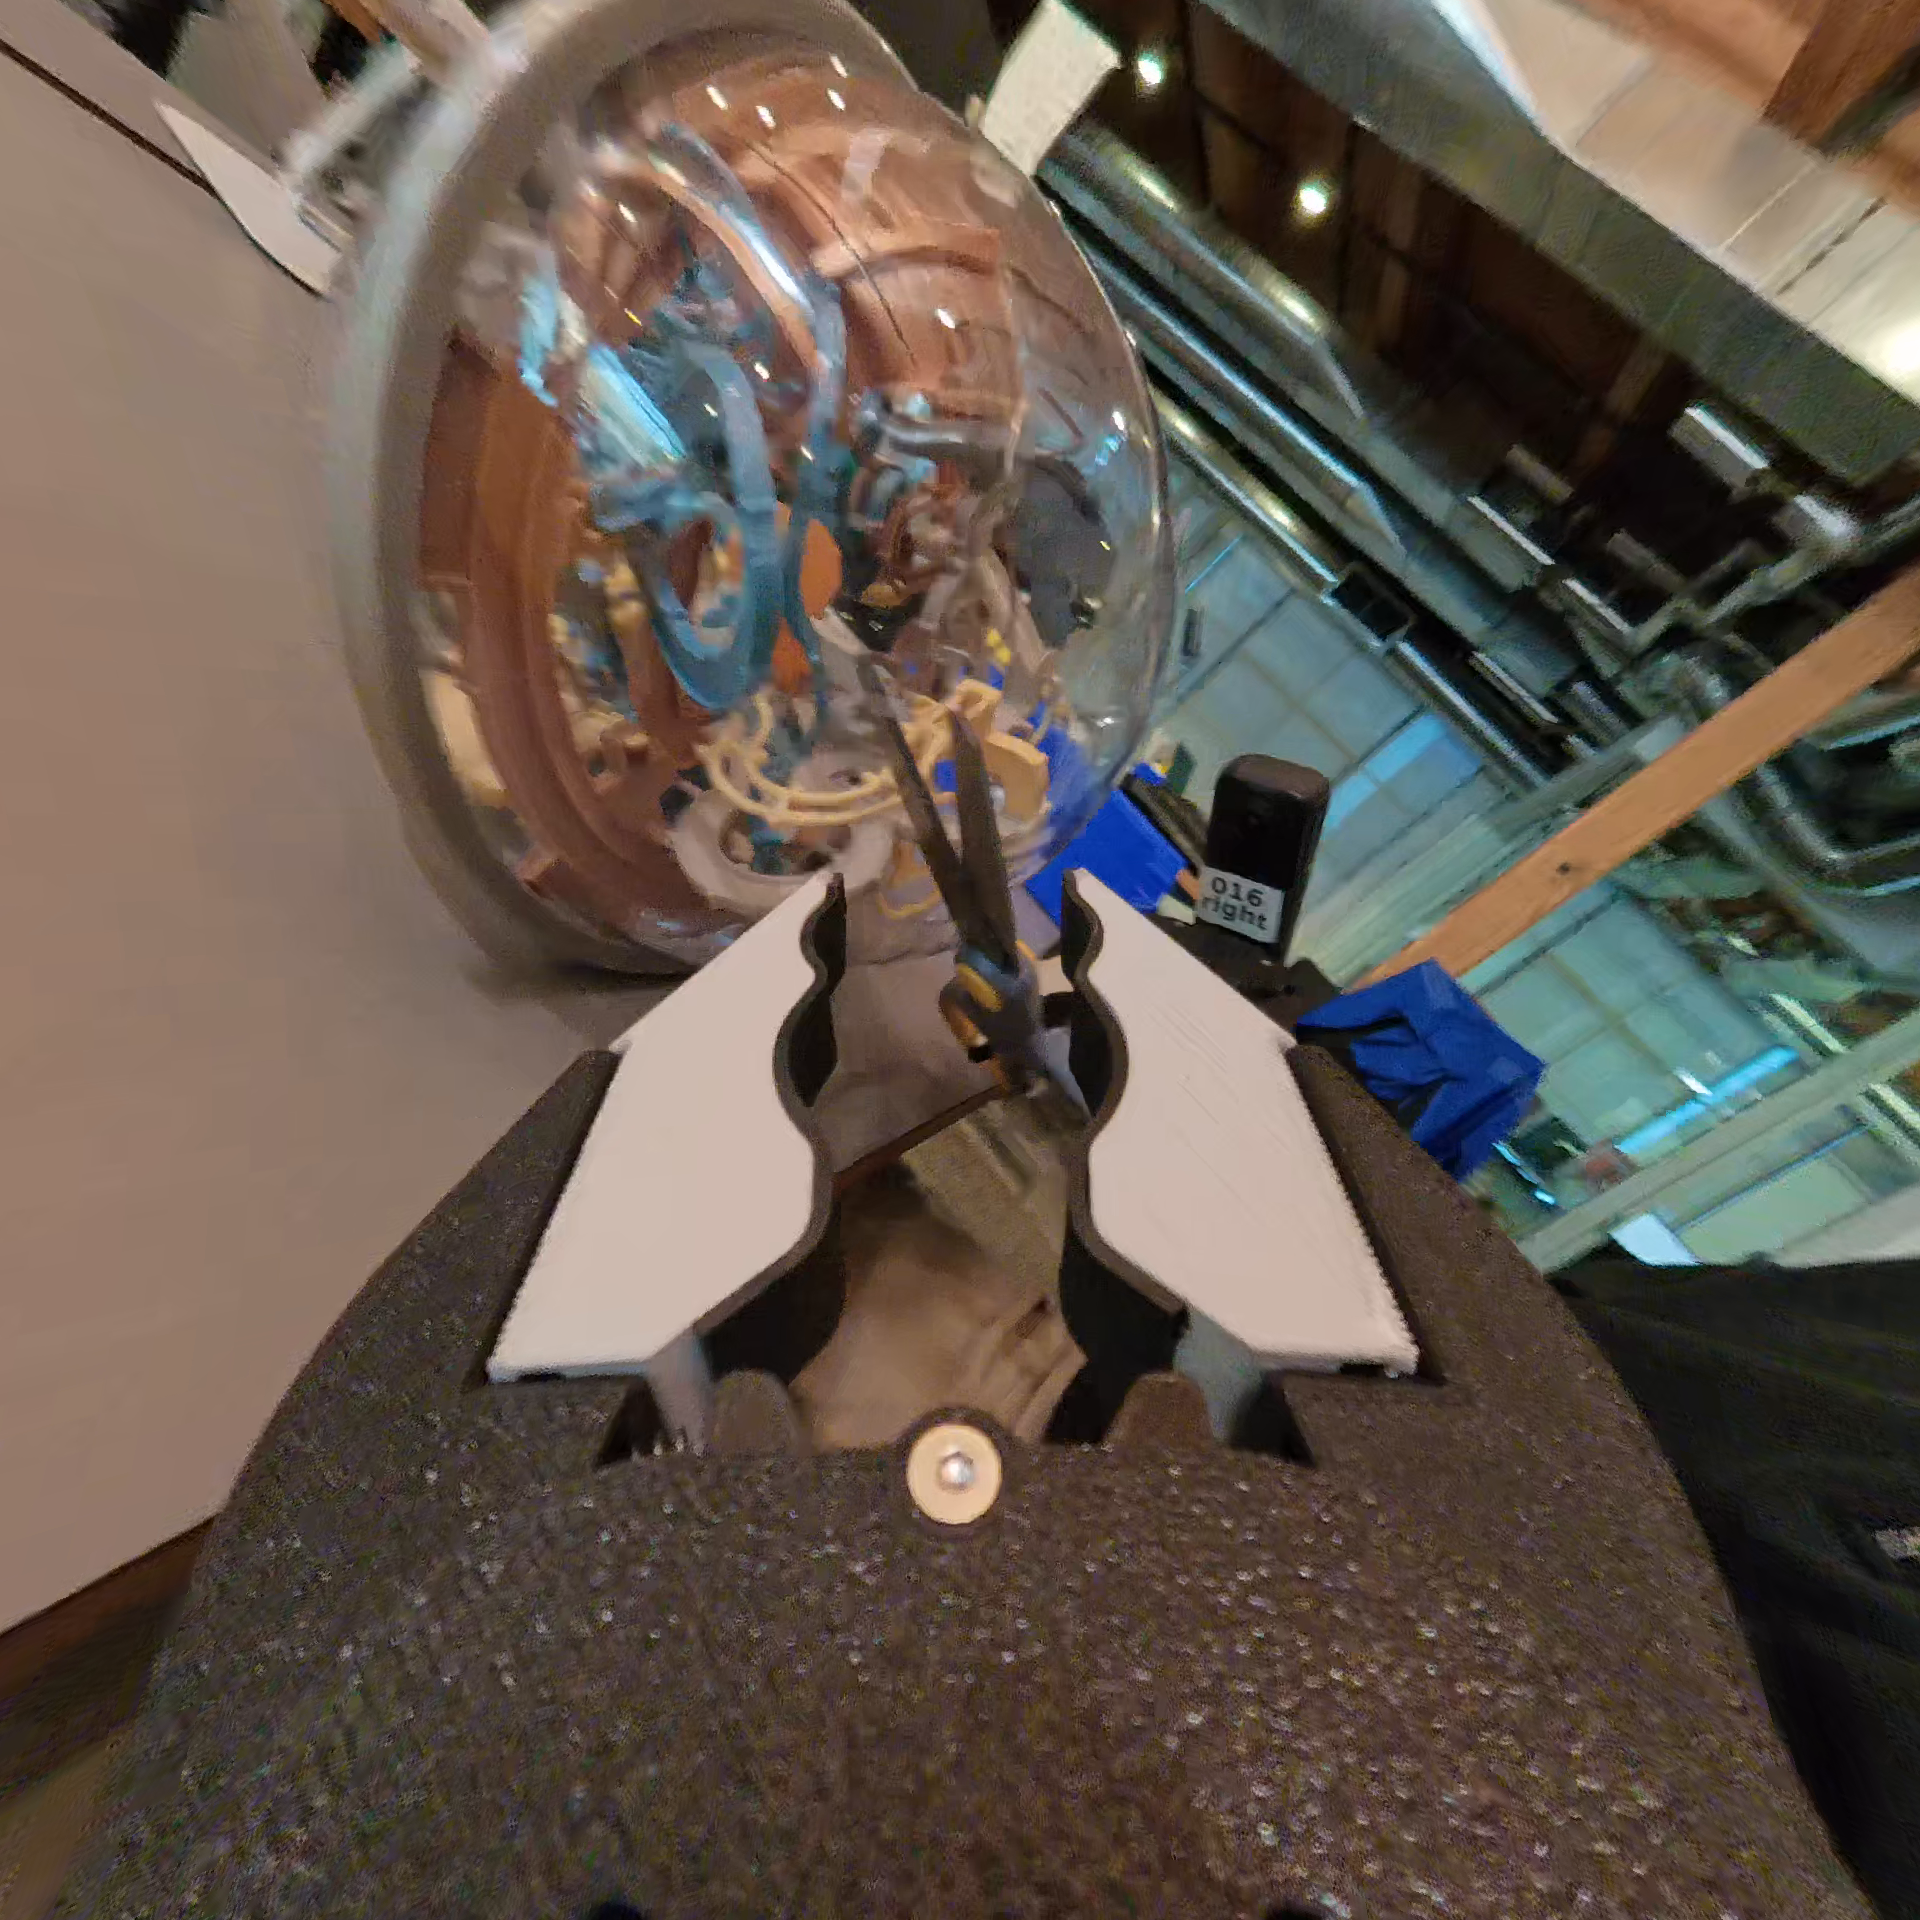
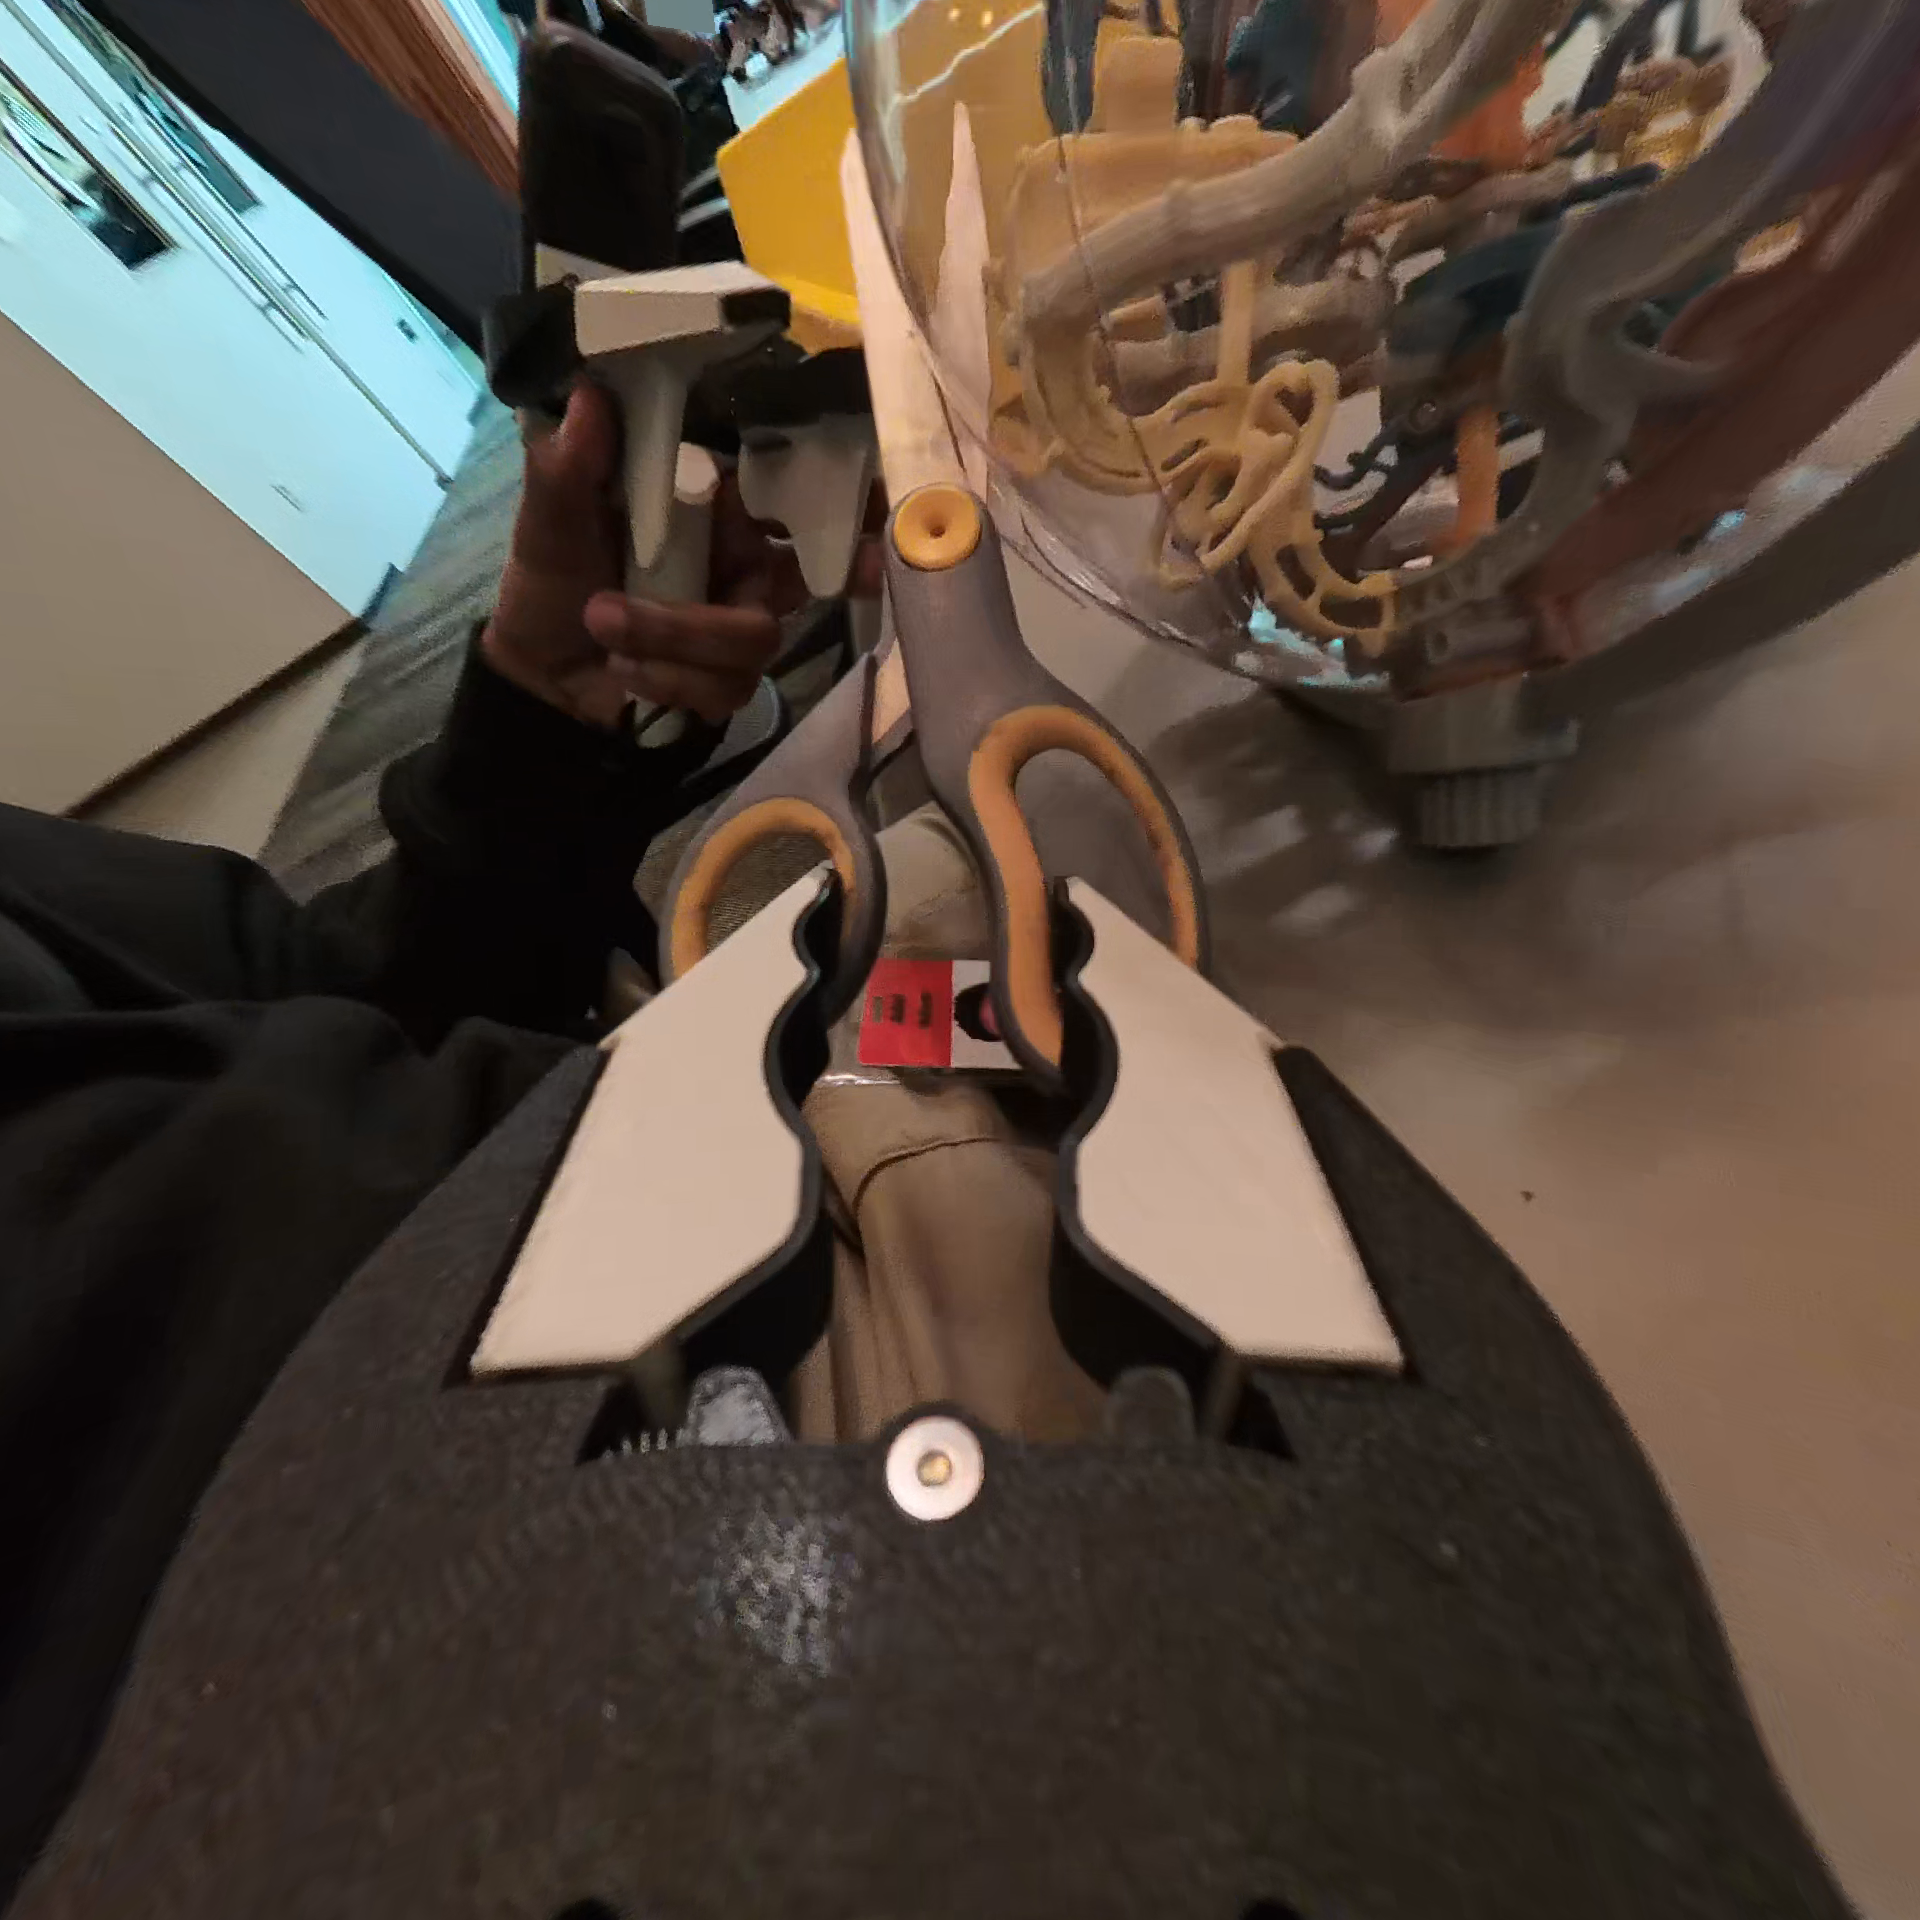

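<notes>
My right gripper (image 2: 951,894) is shut on the grey and orange handles of a pair of scissors (image 2: 940,665). The blades point away and are slightly parted, beside a clear ball (image 2: 1455,364) full of coloured tracks. The ball rests on a grey table (image 2: 1558,1143). My left gripper (image 1: 953,894) is open and empty, close to the same ball (image 1: 727,468), with the scissors (image 1: 982,935) showing beyond its fingers. In the right wrist view a hand holds the left gripper (image 2: 743,577) to the left of the blades.
The black camera of the right gripper (image 1: 1268,831) shows behind the scissors. A yellow box (image 2: 790,208) stands beyond the ball. A red and white card (image 2: 914,1013) lies below the handles. A dark sleeve (image 2: 208,1039) fills the left. Blue cloth (image 1: 1423,1049) is at the right. Some 12 cm of space lies between my two pairs of fingers.
</notes>
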The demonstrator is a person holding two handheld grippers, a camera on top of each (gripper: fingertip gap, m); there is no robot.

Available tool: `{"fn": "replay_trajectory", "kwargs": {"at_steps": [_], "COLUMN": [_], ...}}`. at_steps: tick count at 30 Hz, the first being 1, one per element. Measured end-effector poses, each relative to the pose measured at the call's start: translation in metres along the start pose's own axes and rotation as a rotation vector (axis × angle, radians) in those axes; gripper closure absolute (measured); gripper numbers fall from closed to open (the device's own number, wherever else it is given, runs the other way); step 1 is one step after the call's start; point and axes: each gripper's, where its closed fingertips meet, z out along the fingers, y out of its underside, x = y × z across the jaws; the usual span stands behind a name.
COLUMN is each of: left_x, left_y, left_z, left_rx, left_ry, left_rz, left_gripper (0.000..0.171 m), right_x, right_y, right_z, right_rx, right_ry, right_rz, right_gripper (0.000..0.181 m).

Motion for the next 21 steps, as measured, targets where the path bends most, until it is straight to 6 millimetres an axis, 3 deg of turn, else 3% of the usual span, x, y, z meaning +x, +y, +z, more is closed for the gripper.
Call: {"fn": "replay_trajectory", "kwargs": {"at_steps": [6, 13, 15, 18, 21], "left_x": [-0.001, 0.01, 0.002, 0.003, 0.001], "left_y": [0.017, 0.043, 0.043, 0.037, 0.037], "left_z": [0.019, 0.045, 0.049, 0.051, 0.052], "left_rx": [-0.031, -0.094, -0.059, -0.009, 0.002], "left_ry": [0.007, 0.09, 0.029, 0.03, 0.001], "left_rz": [-0.025, -0.089, -0.063, -0.092, -0.065], "left_gripper": [0.133, 0.136, 0.153, 0.153, 0.153], "right_x": [0.001, 0.001, 0.002, -0.001, 0.003], "right_y": [-0.002, -0.001, -0.003, -0.009, 0.004], "right_z": [0.006, 0.01, 0.009, 0.01, 0.016], "right_rx": [-0.038, -0.065, -0.05, -0.006, -0.068], "right_ry": [0.144, 0.207, 0.227, 0.219, 0.209], "right_rz": [-0.134, -0.21, -0.229, -0.209, -0.164], "right_gripper": [0.144, 0.144, 0.144, 0.14, 0.131]}}
